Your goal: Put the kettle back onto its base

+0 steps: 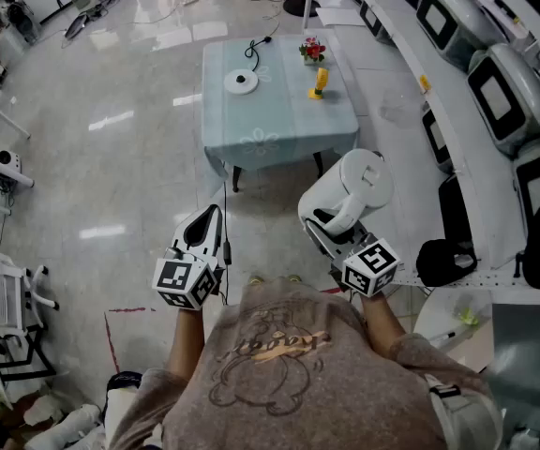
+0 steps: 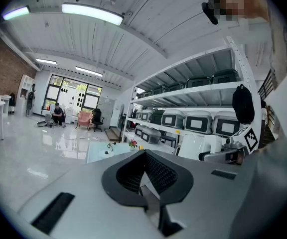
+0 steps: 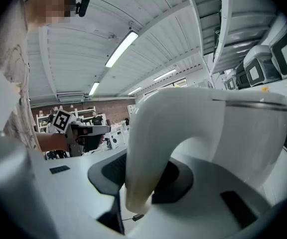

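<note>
White kettle (image 1: 356,187) is hanging in the air at the person's right, well short of the table (image 1: 279,134) and nowhere near being seated. The right gripper (image 1: 334,231) is clamping its curved handle (image 3: 142,158) – both jaws are pressing on the handle's sides, and the kettle body is filling most of the right gripper view. The left gripper (image 1: 210,221) is sitting level beside it, apart from the kettle, with its jaws closed together and nothing between them.

The base (image 1: 241,82) – a white round disc – is lying on the table's pale blue cloth towards the far left part, with its dark cord (image 1: 254,49) curling behind it. A yellow object (image 1: 319,82) and a small pot of flowers (image 1: 312,51) are standing to the base's right, apart from it. Shelving (image 1: 457,120) with grey cases is running along the person's right side. The floor (image 1: 111,157) is glossy and is reflecting the ceiling lights.
</note>
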Demonstrator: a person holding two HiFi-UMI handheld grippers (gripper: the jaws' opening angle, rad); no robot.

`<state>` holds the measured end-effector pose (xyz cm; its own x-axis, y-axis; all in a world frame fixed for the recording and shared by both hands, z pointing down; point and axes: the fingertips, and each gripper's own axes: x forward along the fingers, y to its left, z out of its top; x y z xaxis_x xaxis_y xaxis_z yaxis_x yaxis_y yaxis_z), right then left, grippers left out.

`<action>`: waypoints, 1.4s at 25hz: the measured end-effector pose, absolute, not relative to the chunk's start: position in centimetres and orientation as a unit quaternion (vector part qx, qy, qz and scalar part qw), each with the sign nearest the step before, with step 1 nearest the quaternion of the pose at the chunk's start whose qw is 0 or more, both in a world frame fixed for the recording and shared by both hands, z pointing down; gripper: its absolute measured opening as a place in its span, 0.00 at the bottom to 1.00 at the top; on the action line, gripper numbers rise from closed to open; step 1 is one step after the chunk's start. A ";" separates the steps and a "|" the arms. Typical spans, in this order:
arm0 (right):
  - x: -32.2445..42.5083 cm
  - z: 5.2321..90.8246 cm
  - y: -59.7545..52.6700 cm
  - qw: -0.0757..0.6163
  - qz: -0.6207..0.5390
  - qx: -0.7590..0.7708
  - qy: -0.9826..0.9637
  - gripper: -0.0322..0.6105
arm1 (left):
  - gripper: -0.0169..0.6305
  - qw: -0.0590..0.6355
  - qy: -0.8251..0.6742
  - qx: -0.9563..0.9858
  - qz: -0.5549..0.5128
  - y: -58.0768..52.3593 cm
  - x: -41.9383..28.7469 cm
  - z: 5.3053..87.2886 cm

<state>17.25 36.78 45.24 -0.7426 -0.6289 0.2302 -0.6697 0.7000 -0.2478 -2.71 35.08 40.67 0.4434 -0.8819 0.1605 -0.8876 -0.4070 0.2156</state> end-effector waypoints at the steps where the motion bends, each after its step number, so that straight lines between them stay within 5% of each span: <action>1: 17.1 45.2 36.8 0.065 0.159 0.354 -0.919 0.22 | 0.06 0.135 -0.526 0.839 0.012 35.1 -2.9 40.8; 20: 11.8 45.3 33.0 0.067 0.160 0.363 -0.915 0.22 | 0.06 0.149 -0.503 0.851 0.016 31.2 -7.7 42.5; 35: 7.8 46.7 17.7 0.074 0.140 0.302 -0.940 0.22 | 0.06 0.144 -0.523 0.840 0.029 17.3 -9.5 43.8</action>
<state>7.82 17.68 46.66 -0.8071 -0.5463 0.2239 -0.5879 0.7788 -0.2188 -9.53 17.33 43.81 0.4520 -0.8694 0.1998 -0.8862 -0.4123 0.2112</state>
